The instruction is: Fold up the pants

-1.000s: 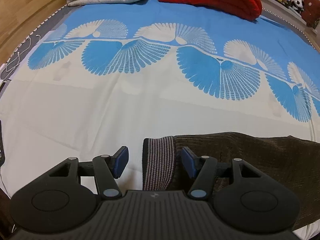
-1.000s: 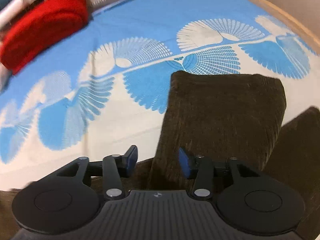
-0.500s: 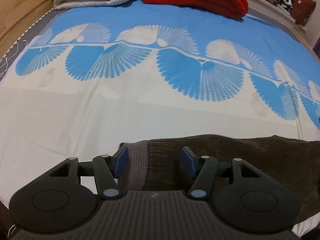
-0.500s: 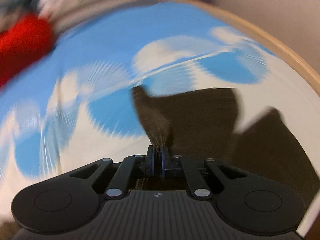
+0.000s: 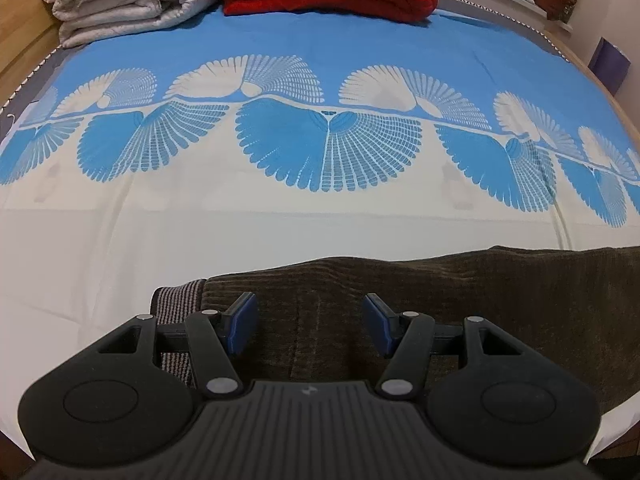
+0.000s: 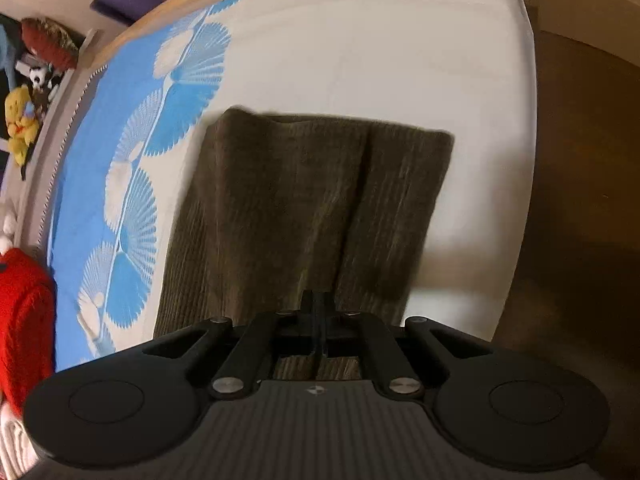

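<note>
Pinching tight, the right tool (image 6: pixel 316 312) has its jaws closed on a fold of the brown corduroy pants (image 6: pixel 304 200), the legs stretched out ahead across the bed (image 6: pixel 380 40). Left tool (image 5: pixel 308 322) hovers wide apart over the waist end, near the striped waistband (image 5: pixel 176 300), gripping nothing. Best bet now: carry that fabric over level and slow, edges matched, while the left pins the waist against dragging.
</note>
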